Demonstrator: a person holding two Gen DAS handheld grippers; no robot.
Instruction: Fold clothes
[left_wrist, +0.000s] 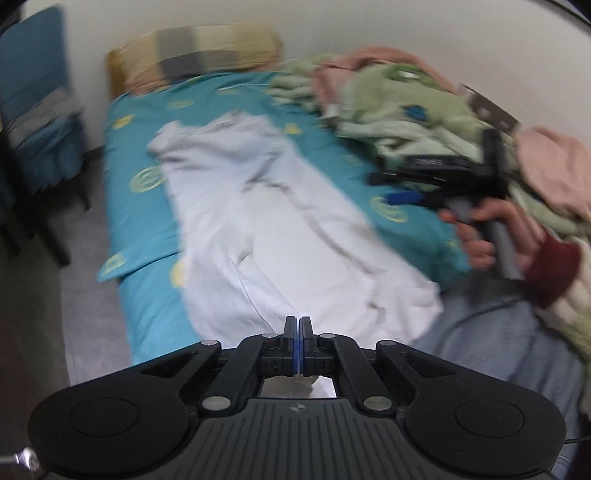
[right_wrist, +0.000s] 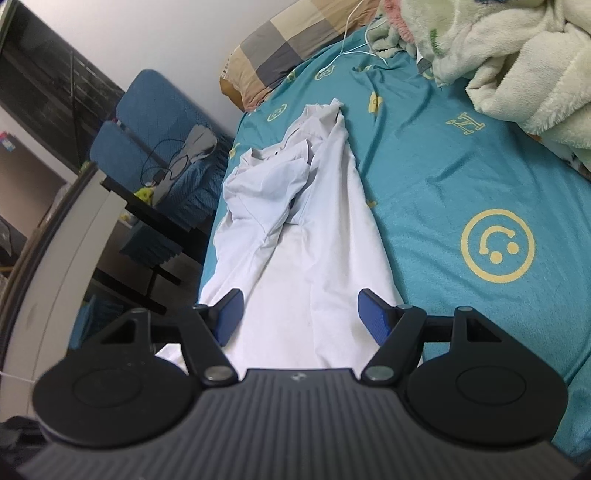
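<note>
A white shirt (left_wrist: 266, 221) lies lengthwise on the teal bed sheet (left_wrist: 140, 218), rumpled at its far end. My left gripper (left_wrist: 298, 325) is shut at the shirt's near hem; white cloth shows behind its pads, so it seems pinched on the hem. In the right wrist view the same shirt (right_wrist: 314, 236) lies with a sleeve folded over its upper part. My right gripper (right_wrist: 303, 314) is open, its blue pads spread above the shirt's near end, holding nothing. It also shows in the left wrist view (left_wrist: 443, 177), held in a hand at the right.
A checked pillow (right_wrist: 284, 48) lies at the bed's head. A heap of green and pink blankets (left_wrist: 406, 99) fills the bed's right side. A blue chair (right_wrist: 155, 122) and a dark desk stand left of the bed. A white cable (right_wrist: 351, 44) lies near the pillow.
</note>
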